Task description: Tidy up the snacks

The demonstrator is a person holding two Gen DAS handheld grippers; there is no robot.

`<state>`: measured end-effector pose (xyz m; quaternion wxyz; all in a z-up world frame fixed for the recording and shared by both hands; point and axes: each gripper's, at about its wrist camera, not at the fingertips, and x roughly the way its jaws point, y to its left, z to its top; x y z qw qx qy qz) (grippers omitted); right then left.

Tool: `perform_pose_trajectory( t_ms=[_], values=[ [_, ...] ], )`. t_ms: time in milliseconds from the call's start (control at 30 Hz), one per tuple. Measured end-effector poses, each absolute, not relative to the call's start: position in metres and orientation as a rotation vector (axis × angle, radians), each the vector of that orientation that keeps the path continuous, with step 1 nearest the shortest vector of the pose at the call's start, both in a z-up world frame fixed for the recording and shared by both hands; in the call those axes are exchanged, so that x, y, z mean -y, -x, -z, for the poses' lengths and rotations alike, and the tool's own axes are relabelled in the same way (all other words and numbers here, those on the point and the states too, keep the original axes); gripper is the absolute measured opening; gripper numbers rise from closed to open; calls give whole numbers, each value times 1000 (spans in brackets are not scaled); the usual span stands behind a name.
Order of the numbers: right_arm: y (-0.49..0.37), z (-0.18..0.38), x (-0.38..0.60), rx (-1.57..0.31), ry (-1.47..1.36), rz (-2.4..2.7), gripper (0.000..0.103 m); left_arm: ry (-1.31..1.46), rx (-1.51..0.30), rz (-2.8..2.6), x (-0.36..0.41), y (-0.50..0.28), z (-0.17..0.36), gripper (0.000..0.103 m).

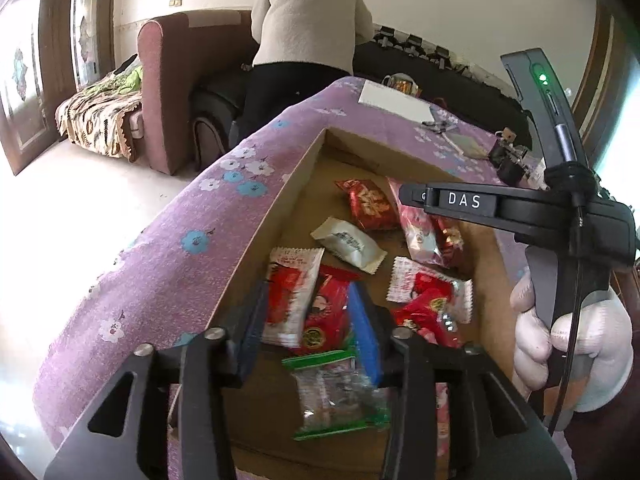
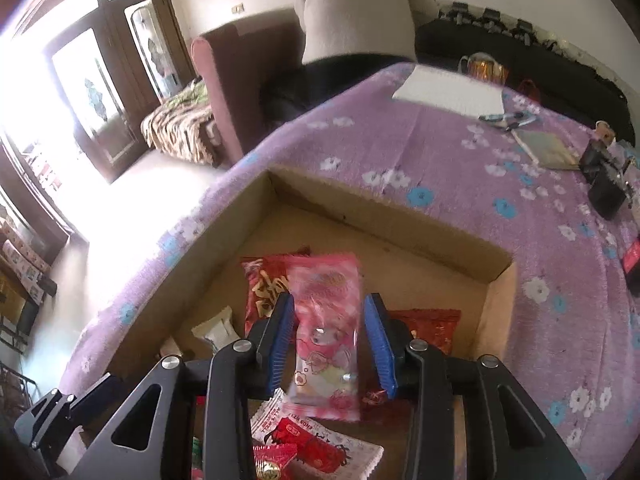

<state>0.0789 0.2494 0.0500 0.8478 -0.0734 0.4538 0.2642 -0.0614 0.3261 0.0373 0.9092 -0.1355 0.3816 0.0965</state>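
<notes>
An open cardboard box (image 1: 280,184) sits on a table with a purple flowered cloth (image 1: 168,264) and holds several snack packets. My left gripper (image 1: 310,320) is open above the box's near end, over a red-and-white packet (image 1: 294,292) and a green-edged clear packet (image 1: 340,396). A white packet (image 1: 350,242) and red packets (image 1: 370,204) lie farther in. My right gripper (image 2: 330,334) is open over the box, its blue pads (image 2: 282,340) on either side of a pink cartoon packet (image 2: 326,336) that lies below. The right gripper's body (image 1: 520,216) shows in the left wrist view.
A white notebook (image 2: 450,90), pens (image 2: 506,118), a mug (image 2: 482,66) and black devices (image 2: 604,172) lie on the far table. A person in a cream sweater (image 1: 308,16) stands beyond, by a maroon sofa (image 1: 168,92). Glass doors (image 2: 92,92) are at left.
</notes>
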Motion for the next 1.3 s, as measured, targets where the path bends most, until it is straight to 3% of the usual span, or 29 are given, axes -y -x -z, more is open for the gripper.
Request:
perform_pose_trajectory(
  t_ms=[300,367,533,867,1300],
  values=[
    [-45,-91,-217,-843,107,-565,41,244,-678,-229,-310,85,-69,45],
    [-36,-96,-204,-827,84,-571,44,240,-639,-244,-303,94,-77,61],
    [-6,-107,-165,-785,48,-563,45,213,-519,-283,-285,113,-97,84],
    [46,-100,-96,-728,38,-479,58,145,-581,-250,-230,109,-98,84],
    [67,-79,-62,-745,43,-429,62,90,-670,-267,-202,102,-85,84]
  ],
)
